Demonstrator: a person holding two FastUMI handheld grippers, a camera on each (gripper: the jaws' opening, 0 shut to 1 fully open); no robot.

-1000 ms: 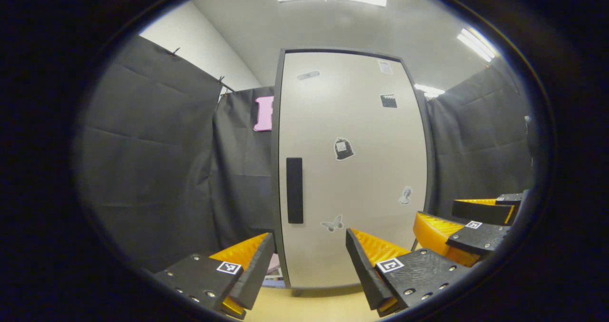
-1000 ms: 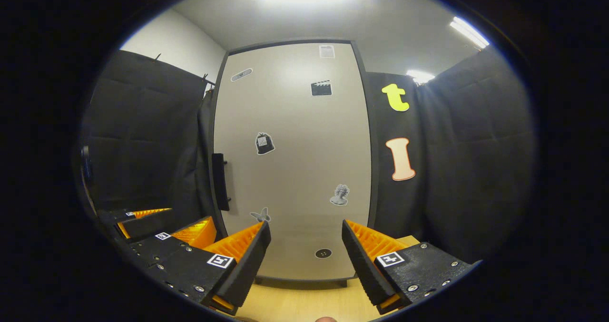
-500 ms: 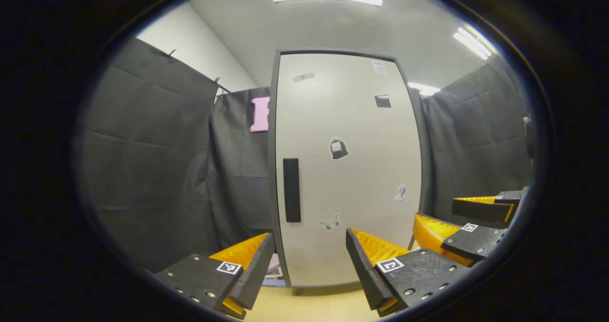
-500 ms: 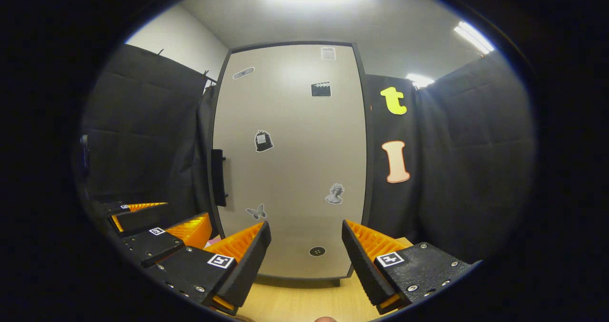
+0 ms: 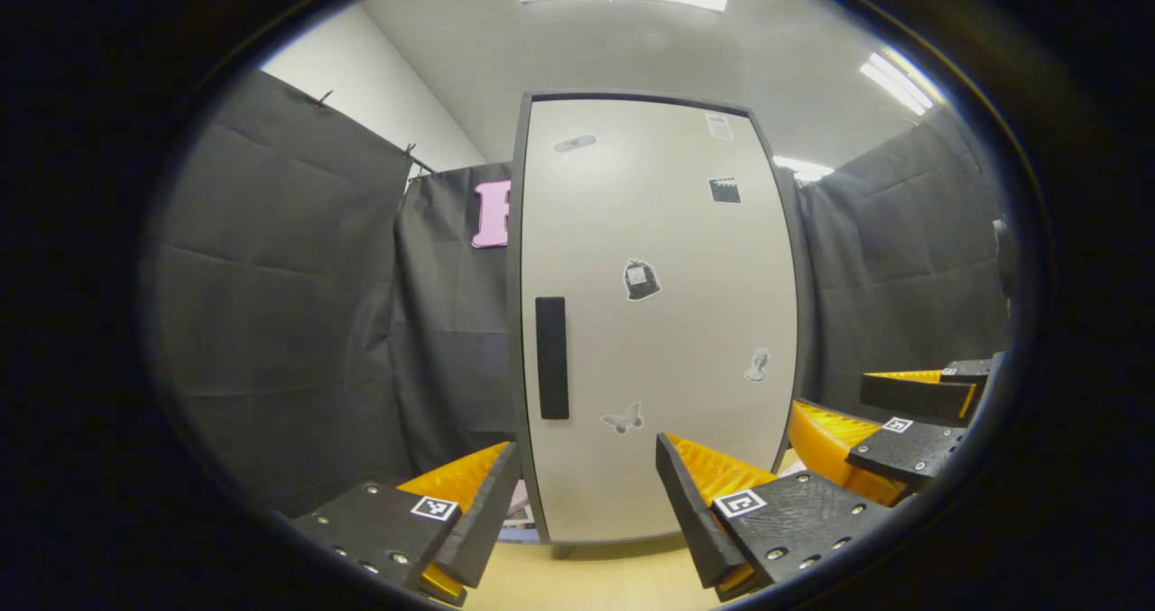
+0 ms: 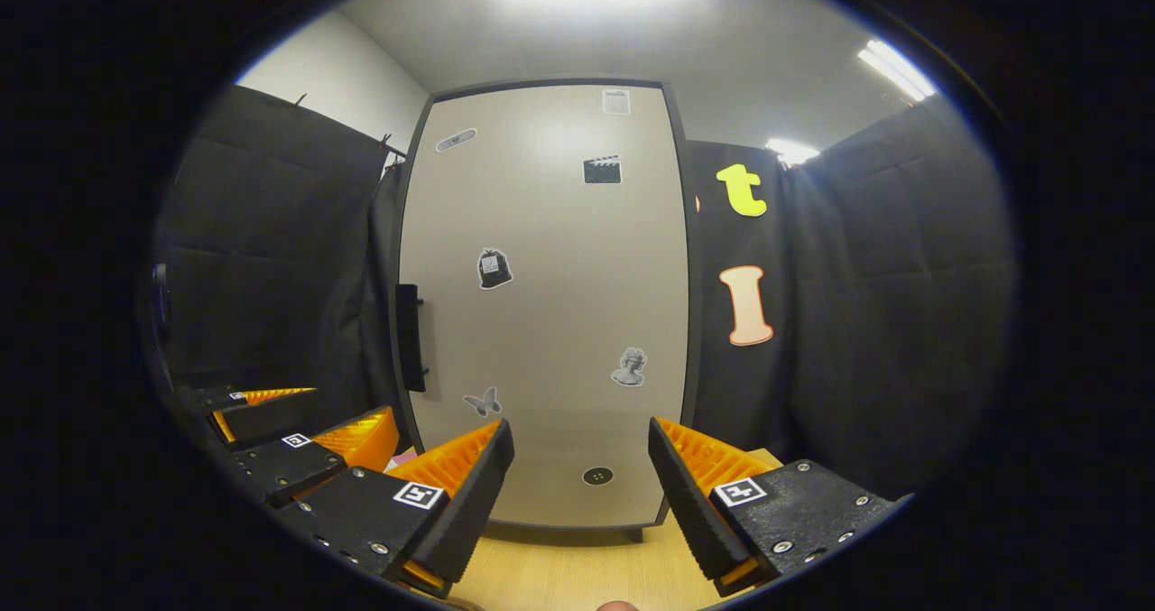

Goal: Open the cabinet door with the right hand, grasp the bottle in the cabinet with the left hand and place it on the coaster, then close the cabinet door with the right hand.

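A tall pale cabinet door (image 5: pixel 659 322) with small stickers stands shut ahead, a dark vertical handle (image 5: pixel 551 358) near its left edge. In the right gripper view the same door (image 6: pixel 550 322) and its handle (image 6: pixel 411 337) face me. My left gripper (image 5: pixel 586 494) is open, short of the door's lower part, nothing between its fingers. My right gripper (image 6: pixel 577 476) is open too, in front of the door's bottom. The left gripper (image 6: pixel 307 421) sits at that view's lower left; the right gripper (image 5: pixel 889 421) at the left gripper view's lower right. The bottle is hidden behind the door.
The cabinet stands on a light wooden tabletop (image 6: pixel 577 575). Black cloth walls (image 5: pixel 298 322) close in on both sides and behind. Something pink and flat (image 5: pixel 519 503) lies on the table left of the cabinet's foot.
Both views shifted slightly: the door sits a little further left in each. Both grippers stay open and the door stays shut.
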